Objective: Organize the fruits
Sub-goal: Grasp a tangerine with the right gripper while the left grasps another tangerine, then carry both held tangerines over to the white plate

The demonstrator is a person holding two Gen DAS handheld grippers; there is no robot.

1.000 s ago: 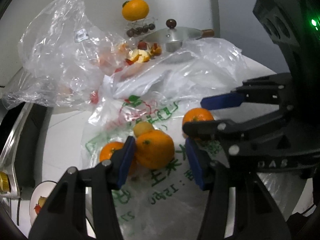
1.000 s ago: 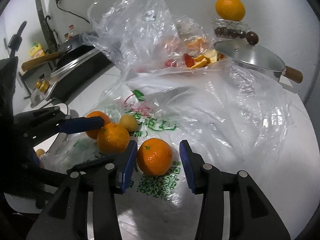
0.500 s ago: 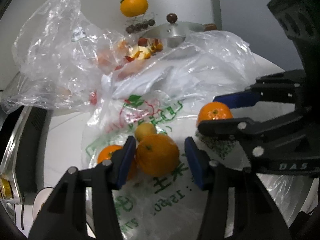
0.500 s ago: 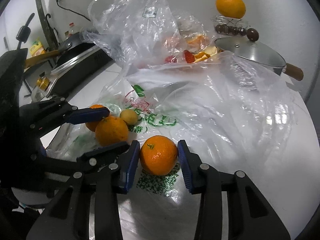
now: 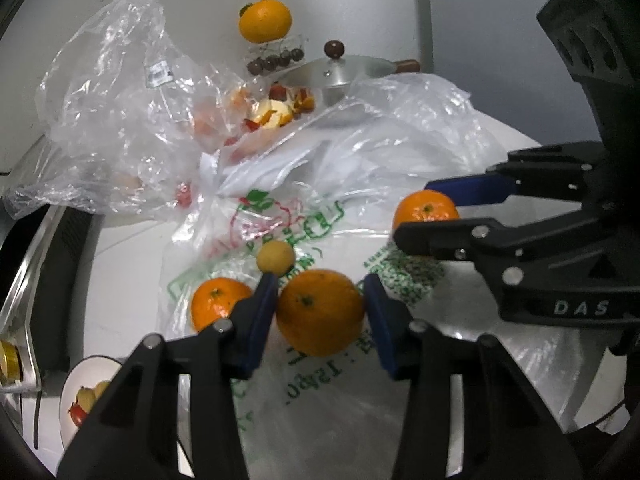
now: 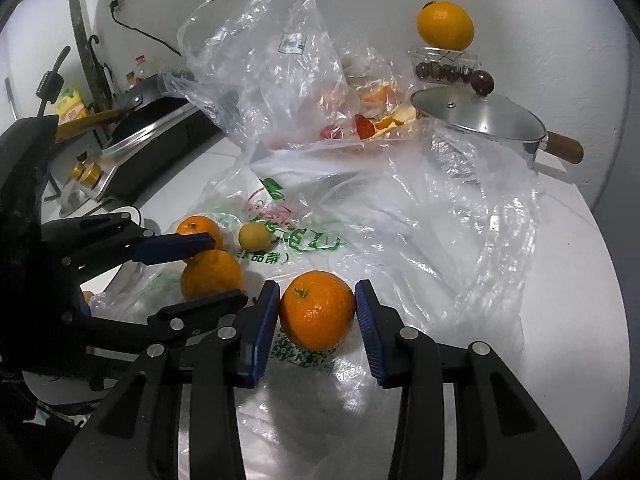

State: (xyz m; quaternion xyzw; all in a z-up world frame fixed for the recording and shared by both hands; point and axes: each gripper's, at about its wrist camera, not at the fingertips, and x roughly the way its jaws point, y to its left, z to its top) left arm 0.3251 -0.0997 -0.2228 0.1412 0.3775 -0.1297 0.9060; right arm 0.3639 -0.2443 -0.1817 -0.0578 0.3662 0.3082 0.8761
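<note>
My left gripper (image 5: 320, 310) is shut on a large orange (image 5: 320, 312) over the printed plastic bag (image 5: 304, 376). Left of it lie a smaller orange (image 5: 216, 306) and a small yellow fruit (image 5: 275, 256). My right gripper (image 6: 316, 312) is shut on another orange (image 6: 317, 310); it shows in the left wrist view (image 5: 426, 212) between the right gripper's fingers (image 5: 472, 190). The left gripper's fingers (image 6: 172, 246) and its orange (image 6: 210, 274) show in the right wrist view, with the smaller orange (image 6: 196, 228) and yellow fruit (image 6: 254, 236) behind.
A crumpled clear bag (image 6: 260, 60) holds fruit pieces. A lidded steel pan (image 6: 480, 120) stands at the back right, and an orange (image 6: 445, 26) sits on a clear box of dark fruits (image 6: 444, 68). A stove (image 6: 132, 152) is at left. A white plate (image 5: 86, 396) with small fruits sits lower left.
Both grippers have closed in on their oranges: the pads now touch the fruit on both sides. The left gripper has shifted slightly and the view has drawn nearer.
</note>
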